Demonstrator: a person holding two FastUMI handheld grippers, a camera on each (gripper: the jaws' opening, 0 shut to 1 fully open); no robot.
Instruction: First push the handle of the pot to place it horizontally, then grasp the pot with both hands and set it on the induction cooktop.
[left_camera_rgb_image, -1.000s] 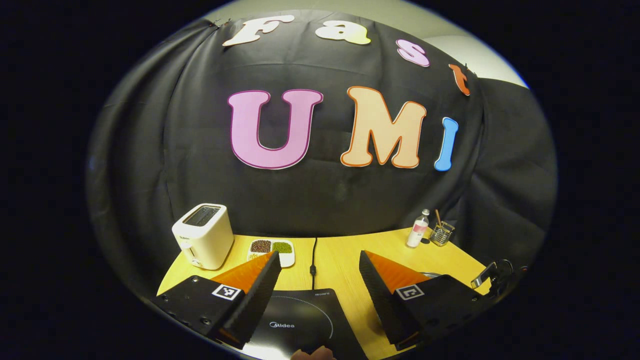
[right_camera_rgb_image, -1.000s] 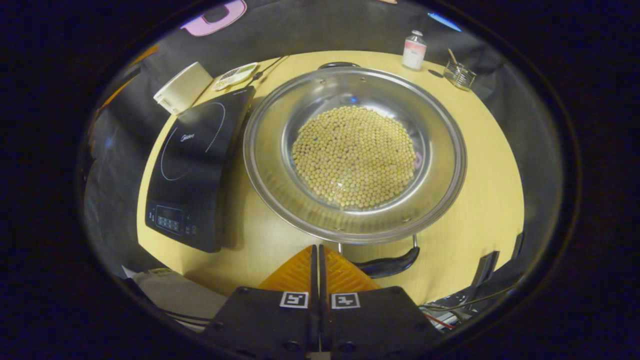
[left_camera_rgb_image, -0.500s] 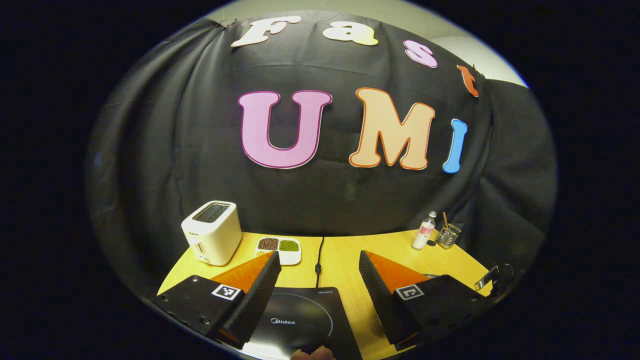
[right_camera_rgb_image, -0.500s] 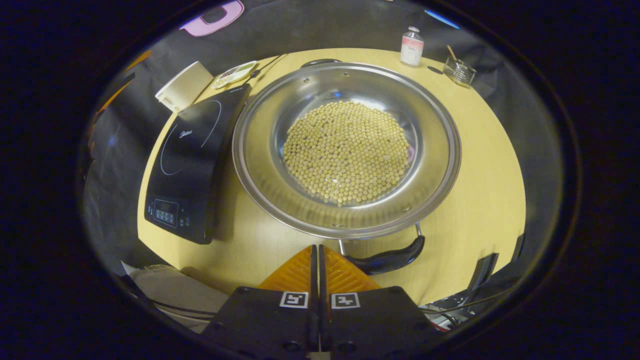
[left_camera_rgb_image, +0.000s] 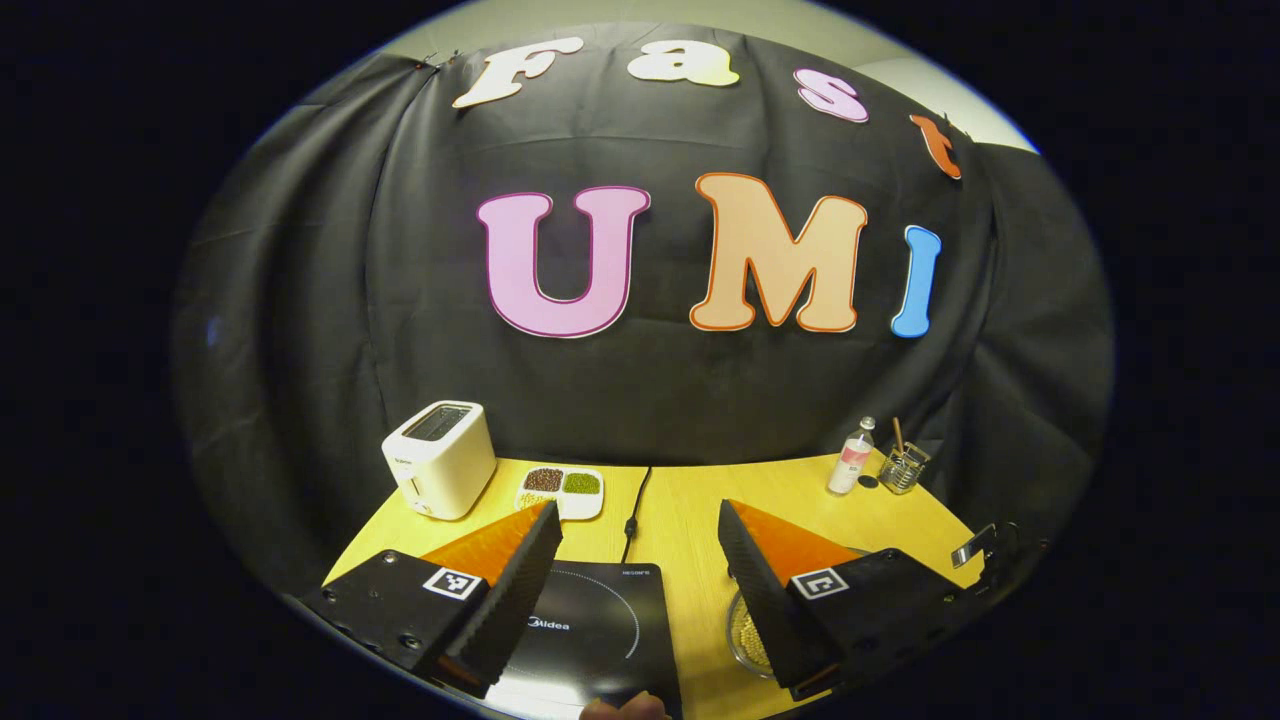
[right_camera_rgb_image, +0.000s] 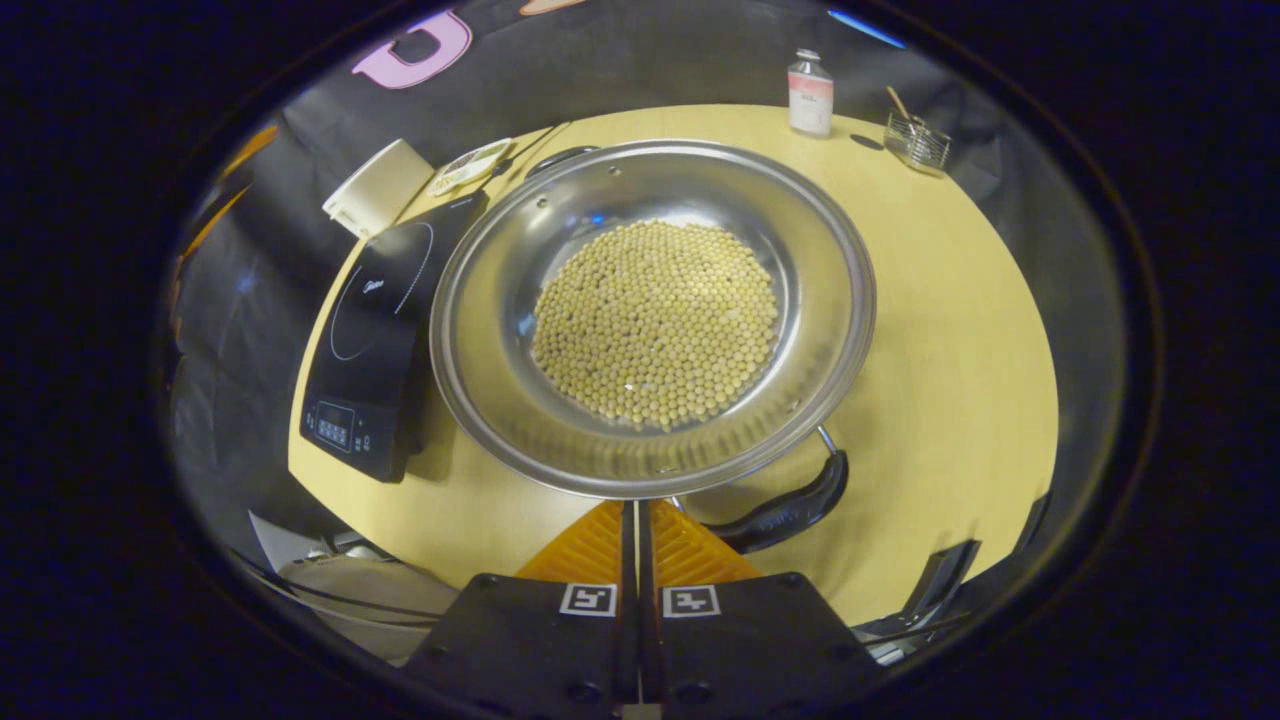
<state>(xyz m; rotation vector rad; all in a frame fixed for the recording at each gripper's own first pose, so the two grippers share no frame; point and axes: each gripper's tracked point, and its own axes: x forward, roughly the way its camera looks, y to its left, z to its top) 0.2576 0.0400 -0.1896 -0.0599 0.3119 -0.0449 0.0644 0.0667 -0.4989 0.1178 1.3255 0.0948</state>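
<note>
Tabletop: yellow wood before the black cloth wall; its near edge is cut off at the bottom of both views.
Pot: wide steel bowl standing on the tabletop just right of the induction cooktop, its rim overlapping the cooktop's right edge in the right gripper view; whether they touch is unclear.
Beans: pale round beans covering the pot's bottom.
Near handle: black, at the pot's near rim, tilted; its left end is hidden behind the right gripper.
Far handle: a dark sliver past the far rim, mostly hidden.
Induction cooktop: black slab near the left edge, nothing resting on its ring.
Right gripper: fingers pressed together, tips just under the pot's near rim; contact cannot be made out.
Left gripper: fingers spread wide, raised above the cooktop.
Far edge: toaster, divided dish, bottle, wire holder, all small.
</note>
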